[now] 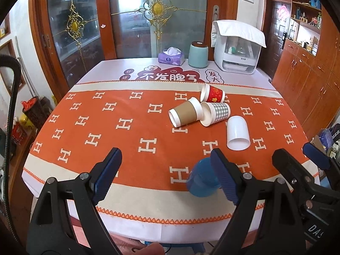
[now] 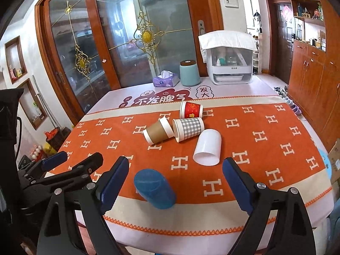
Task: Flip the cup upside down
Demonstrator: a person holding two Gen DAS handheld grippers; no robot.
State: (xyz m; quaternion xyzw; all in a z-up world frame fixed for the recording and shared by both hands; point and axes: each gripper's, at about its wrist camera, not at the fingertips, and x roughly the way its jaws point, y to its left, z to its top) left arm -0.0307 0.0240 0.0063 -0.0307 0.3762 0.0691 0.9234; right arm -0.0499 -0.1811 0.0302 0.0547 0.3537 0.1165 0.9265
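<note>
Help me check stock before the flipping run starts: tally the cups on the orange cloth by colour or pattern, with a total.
Blue plastic cup: 1
White plastic cup: 1
Grey checked paper cup: 1
Brown-sleeved paper cup: 1
Red patterned paper cup: 1
Total: 5, all lying on their sides.

A home dining area: the surface [image 2: 265, 148] wears an orange patterned cloth and carries a tissue box [image 2: 166, 79], a teal canister [image 2: 189, 73] and a towel-draped bottle sterilizer [image 2: 230, 63]. Behind stand wood-framed glass sliding doors [image 2: 131, 38]; at the right, wooden cabinets [image 2: 312, 74] and shoes [image 2: 289, 101] on the floor.
</note>
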